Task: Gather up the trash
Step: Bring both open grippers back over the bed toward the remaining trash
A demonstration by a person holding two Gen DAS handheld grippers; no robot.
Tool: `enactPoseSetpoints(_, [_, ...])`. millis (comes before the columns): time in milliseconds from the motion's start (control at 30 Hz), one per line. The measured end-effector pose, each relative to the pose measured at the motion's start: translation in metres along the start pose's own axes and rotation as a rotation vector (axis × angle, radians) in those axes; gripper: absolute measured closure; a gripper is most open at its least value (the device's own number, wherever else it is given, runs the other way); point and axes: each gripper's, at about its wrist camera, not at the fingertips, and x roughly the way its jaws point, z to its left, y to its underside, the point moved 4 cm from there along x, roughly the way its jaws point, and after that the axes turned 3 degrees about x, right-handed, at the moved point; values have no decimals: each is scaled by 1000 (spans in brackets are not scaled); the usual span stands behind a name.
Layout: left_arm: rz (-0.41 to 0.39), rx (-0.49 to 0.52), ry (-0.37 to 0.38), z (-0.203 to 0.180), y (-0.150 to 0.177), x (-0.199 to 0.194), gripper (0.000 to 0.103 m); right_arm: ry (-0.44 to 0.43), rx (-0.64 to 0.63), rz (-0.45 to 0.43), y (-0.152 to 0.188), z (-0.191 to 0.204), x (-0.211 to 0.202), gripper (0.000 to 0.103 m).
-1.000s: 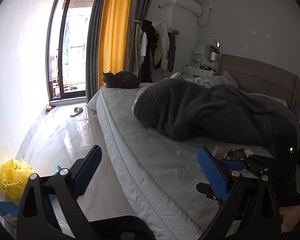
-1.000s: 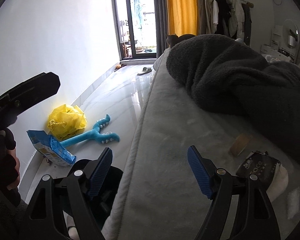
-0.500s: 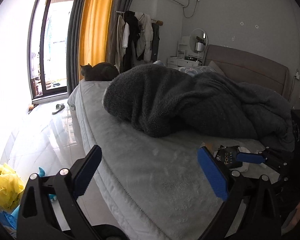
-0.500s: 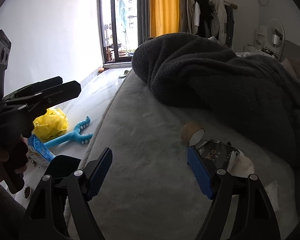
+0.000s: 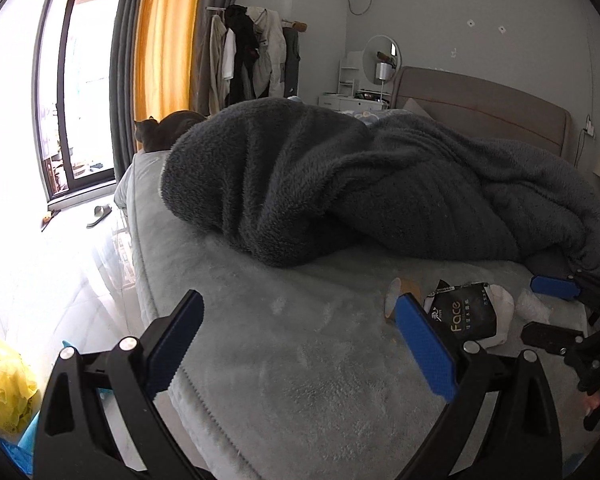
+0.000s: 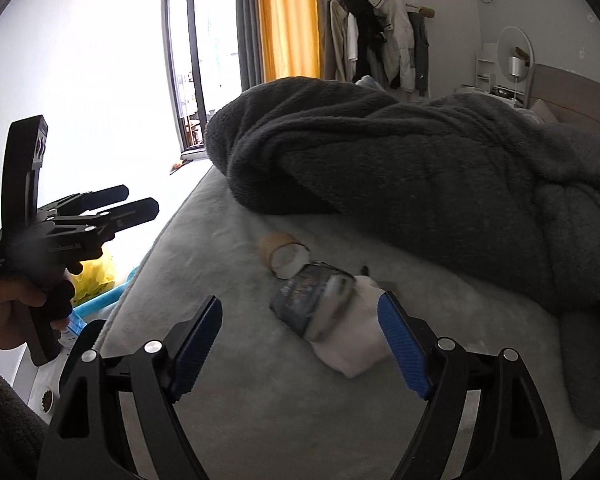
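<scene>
Trash lies on the grey bed (image 5: 300,360): a black "Face" wrapper (image 5: 466,314) (image 6: 312,298), a cardboard tube (image 5: 400,294) (image 6: 280,252) and crumpled white tissue (image 5: 502,308) (image 6: 352,340). My left gripper (image 5: 300,344) is open and empty, over the bed edge left of the trash. My right gripper (image 6: 300,344) is open and empty, just short of the wrapper and tissue, which lie between its fingers' line. It shows at the right edge of the left wrist view (image 5: 556,308). The left gripper shows at the left of the right wrist view (image 6: 132,204).
A heaped dark grey blanket (image 5: 380,188) (image 6: 420,160) lies behind the trash. A cat (image 5: 168,130) sits at the bed's far corner. On the floor to the left are a yellow bag (image 5: 4,396) (image 6: 96,272), a blue toy (image 6: 104,300) and a slipper (image 5: 100,214).
Both grippers moved forward and right over the bed toward the trash. The wrapper, tube and tissue now sit closer and more central in the right wrist view.
</scene>
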Motion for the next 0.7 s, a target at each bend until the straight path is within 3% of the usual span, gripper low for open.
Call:
enactPoseSetpoints(433, [17,30,72,-29,-7,36,5,46,41,-1,19,-50,-7,22])
enactPoseSetpoints(700, [32,67,153,-52,-2,60,7,69,119,-11,24,-82,-8,22])
